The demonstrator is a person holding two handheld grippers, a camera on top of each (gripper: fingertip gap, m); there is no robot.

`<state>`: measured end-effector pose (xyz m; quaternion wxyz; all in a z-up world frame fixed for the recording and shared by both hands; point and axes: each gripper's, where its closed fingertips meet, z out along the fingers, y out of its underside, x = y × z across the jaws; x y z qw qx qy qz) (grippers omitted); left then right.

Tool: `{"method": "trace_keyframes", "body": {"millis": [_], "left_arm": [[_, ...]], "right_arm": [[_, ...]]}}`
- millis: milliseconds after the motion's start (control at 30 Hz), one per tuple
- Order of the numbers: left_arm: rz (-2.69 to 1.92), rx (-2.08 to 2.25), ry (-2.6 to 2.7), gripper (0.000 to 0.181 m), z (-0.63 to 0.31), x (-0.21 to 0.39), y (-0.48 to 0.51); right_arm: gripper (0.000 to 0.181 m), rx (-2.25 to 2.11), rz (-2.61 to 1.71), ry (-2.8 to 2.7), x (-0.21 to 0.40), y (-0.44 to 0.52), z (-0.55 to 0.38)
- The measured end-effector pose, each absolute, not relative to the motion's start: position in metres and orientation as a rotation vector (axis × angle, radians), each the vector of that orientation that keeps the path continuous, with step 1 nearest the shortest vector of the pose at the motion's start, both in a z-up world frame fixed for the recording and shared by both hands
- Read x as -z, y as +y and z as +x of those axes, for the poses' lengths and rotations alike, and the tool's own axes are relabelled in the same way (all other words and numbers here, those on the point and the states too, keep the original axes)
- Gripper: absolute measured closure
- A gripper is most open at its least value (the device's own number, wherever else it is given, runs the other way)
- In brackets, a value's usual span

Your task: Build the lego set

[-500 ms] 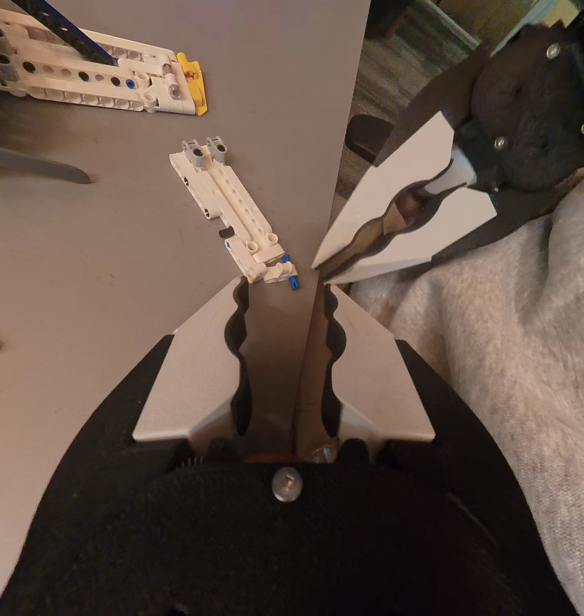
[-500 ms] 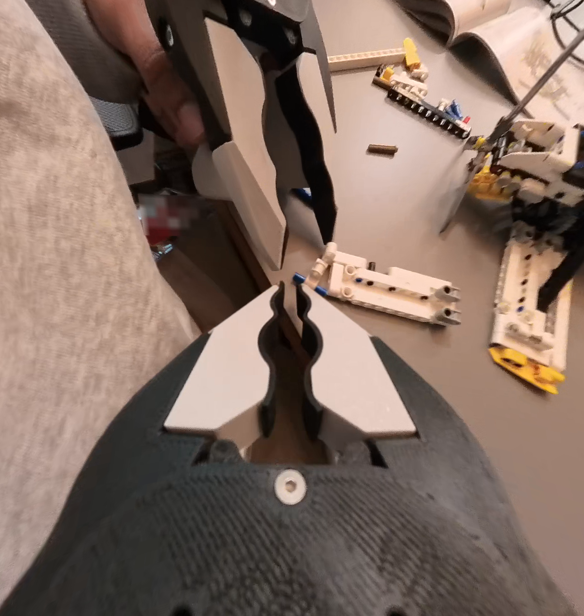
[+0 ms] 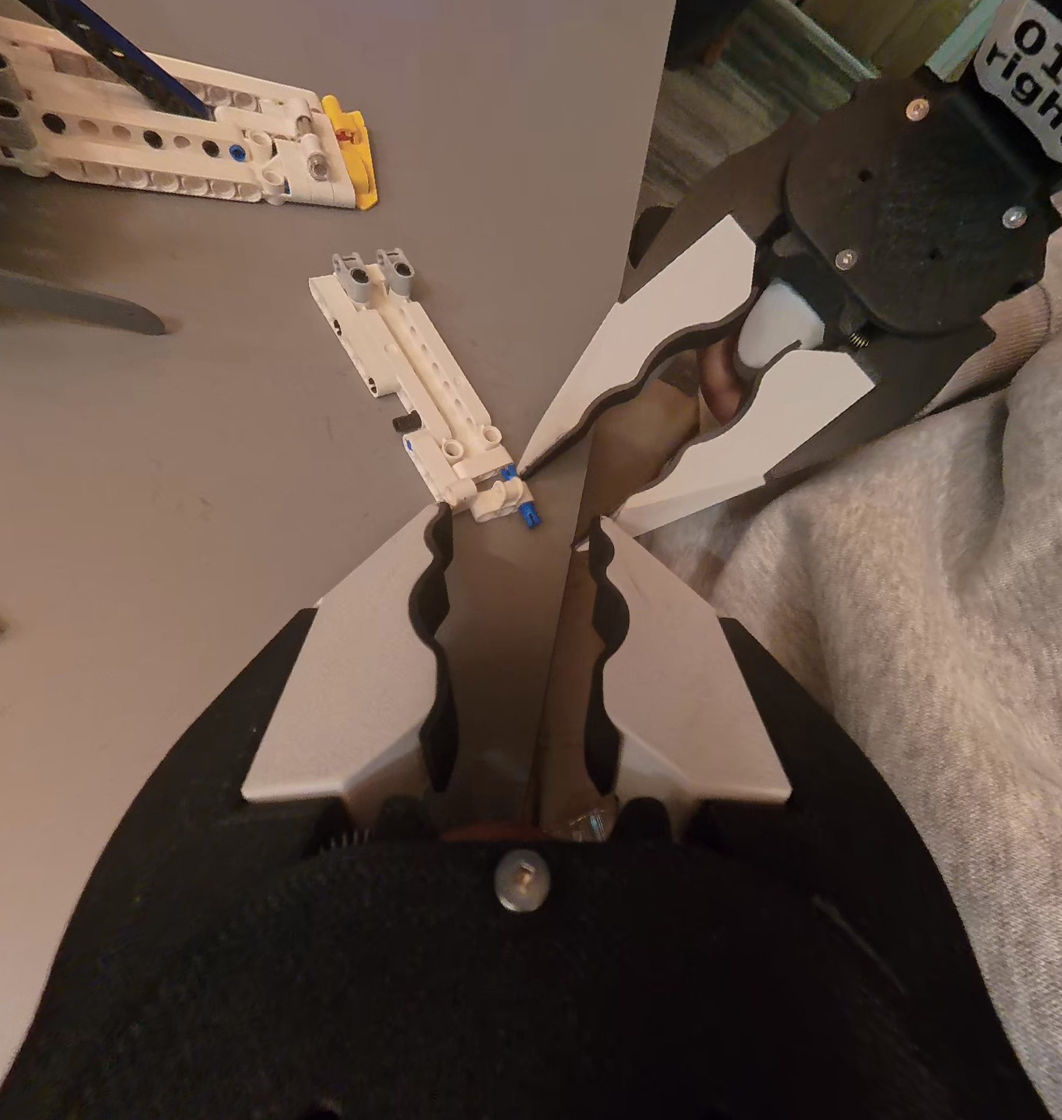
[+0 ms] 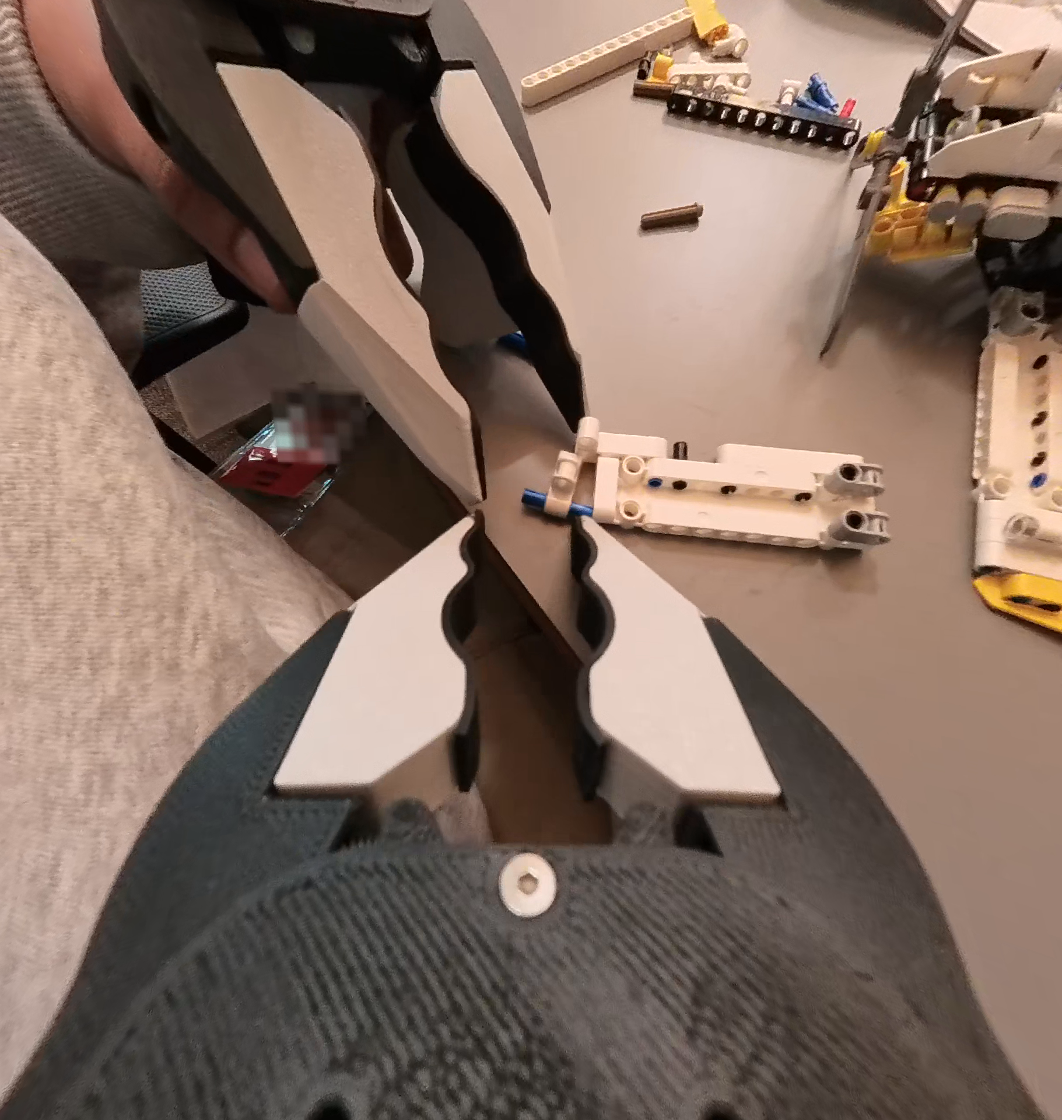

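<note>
White sub-assembly point(image 3: 416, 388) flat on grey table point(image 3: 152, 485), near table edge, blue pin end toward both grippers, so within easy reach of either. Left gripper point(image 3: 519, 527) just short of that pin end, fingers parted moderately, empty; likely lining up to pinch. Right gripper point(image 4: 525, 533) also beside pin end, fingers parted, empty, one tip close to blue pin point(image 4: 543, 502). Main white-yellow model point(image 4: 1025, 485) beyond sub-assembly's grey-connector end, probably awaiting it. Loose parts farther back.

white frame point(image 3: 152, 145) – edge-cropped, helicopter model point(image 4: 1001, 151) – blurred
</note>
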<state>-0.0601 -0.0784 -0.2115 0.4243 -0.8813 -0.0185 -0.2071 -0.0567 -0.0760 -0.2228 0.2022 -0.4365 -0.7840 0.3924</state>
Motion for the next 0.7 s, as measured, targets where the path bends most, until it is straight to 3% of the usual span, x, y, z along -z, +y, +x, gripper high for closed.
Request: {"method": "trace_keyframes", "body": {"millis": [400,533,700], "left_arm": [[-2.204,0.521,-0.044,0.139,-0.060,0.211,-0.079],[-2.204,0.521,-0.044,0.139,-0.060,0.212,-0.079],[-2.204,0.521,-0.042,0.139,-0.060,0.211,-0.081]], "right_arm": [[0.158,-1.036,-1.104,-2.125,0.207,-0.069,-0.058],[0.138,-0.946,-1.040,-2.084,0.208,-0.064,-0.065],[0.127,-0.973,-1.105,-2.098,0.217,-0.064,-0.068]]}}
